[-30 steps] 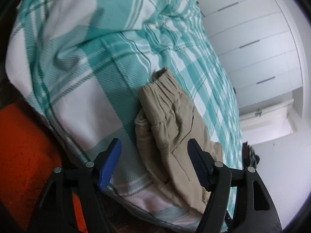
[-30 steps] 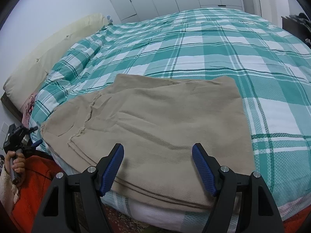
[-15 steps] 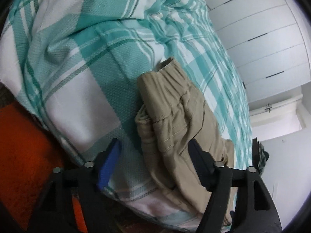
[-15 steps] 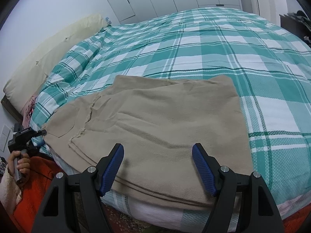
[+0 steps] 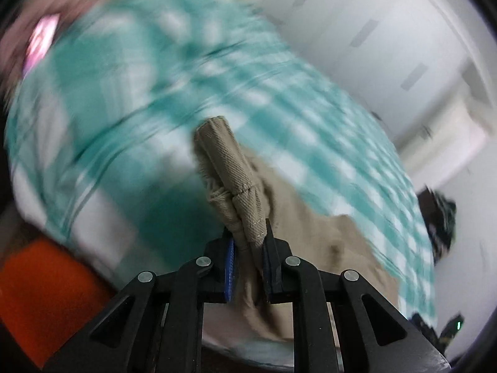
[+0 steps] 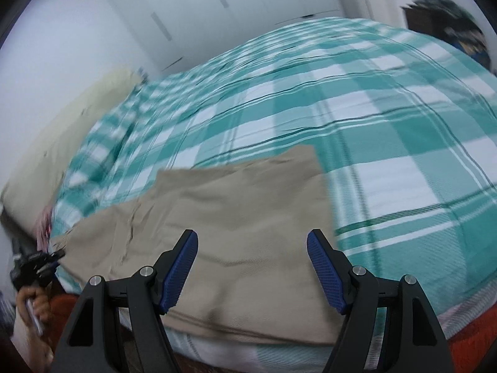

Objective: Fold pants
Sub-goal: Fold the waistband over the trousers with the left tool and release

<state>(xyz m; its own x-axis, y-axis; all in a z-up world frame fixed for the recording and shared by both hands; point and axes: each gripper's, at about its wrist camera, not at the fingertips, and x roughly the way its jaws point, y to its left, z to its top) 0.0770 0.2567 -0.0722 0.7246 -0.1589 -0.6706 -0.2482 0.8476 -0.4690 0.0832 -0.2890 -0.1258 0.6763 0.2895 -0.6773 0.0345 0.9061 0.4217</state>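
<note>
Khaki pants spread flat near the front edge of a bed under a teal-and-white plaid cover, partly folded, with layered edges showing along the near side. Left hand-held gripper clamped on a bunched, stitched hem or waistband end of the pants, blue-padded fingers pressed close with the cloth wedged between them and the roll of fabric rising above the tips. Seen also from the right wrist view as a small dark shape at the far left corner of the garment, gripped by a hand (heavily blurred, so finer detail not legible). Right hand-held gripper wide apart, holding nothing, poised over the near edge of the pants with one blue pad above the cloth and the other above the garment's right border beside the plaid. Cream pillow at the head of the bed on the left. White wardrobe doors behind the bed. Orange-red rug on the floor below the bed's edge. Dark pile of clothing at the far right of the left wrist view, much smeared by motion.
</note>
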